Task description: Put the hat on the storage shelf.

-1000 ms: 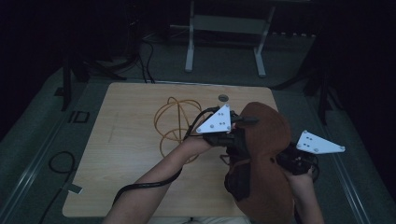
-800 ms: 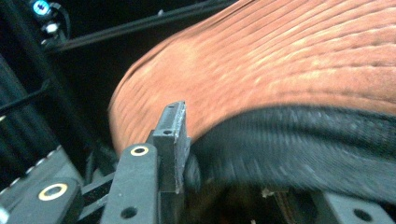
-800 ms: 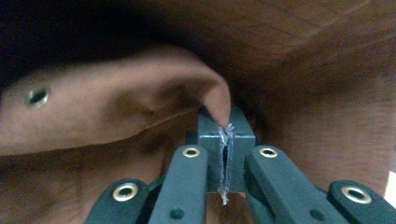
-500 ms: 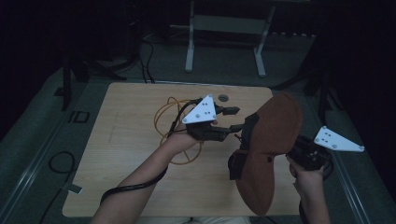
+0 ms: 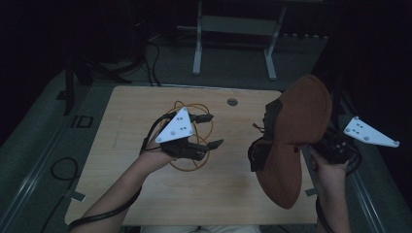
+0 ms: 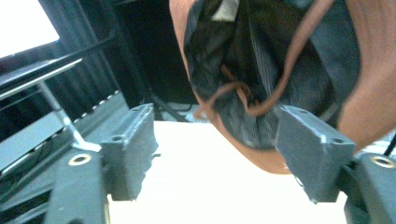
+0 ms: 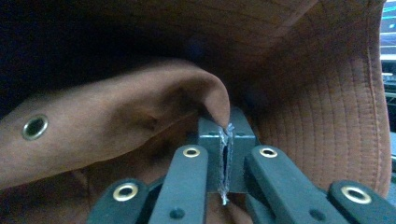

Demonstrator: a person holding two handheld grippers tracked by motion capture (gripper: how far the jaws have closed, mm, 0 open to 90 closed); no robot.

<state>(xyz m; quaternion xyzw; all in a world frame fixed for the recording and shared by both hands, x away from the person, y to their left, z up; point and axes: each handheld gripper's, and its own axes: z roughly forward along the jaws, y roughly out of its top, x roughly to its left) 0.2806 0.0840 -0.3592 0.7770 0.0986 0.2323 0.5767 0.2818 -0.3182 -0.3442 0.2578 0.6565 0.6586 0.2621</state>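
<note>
The right gripper (image 5: 318, 145) holds a brown hat (image 5: 291, 141) up over the right edge of the tabletop (image 5: 145, 194), its jaws pinched tight on a fold of the brim (in the right gripper view the cloth is squeezed flat between the pads). The hat hangs with its dark lining and a thin brown cord (image 6: 261, 93) facing the left hand.

The left gripper (image 5: 206, 131) sits apart from the hat, above an orange cable loop (image 5: 192, 109) lying on the tabletop. Its jaws have just been opening and now stand spread with nothing between them; in the left gripper view the hat's opening hangs just beyond the two pads.

The step in hand looks like a second grip on the hat, to spread or turn it. To do it well, the left jaws should go for the brim edge opposite the right grip, not the loose cord, which would slip and drag. Come in level with the rim, take a single layer of cloth well into the pads, and close before pulling. The right hand should hold steady meanwhile, so the brim does not swing away. Keep clear of the orange cable below.
</note>
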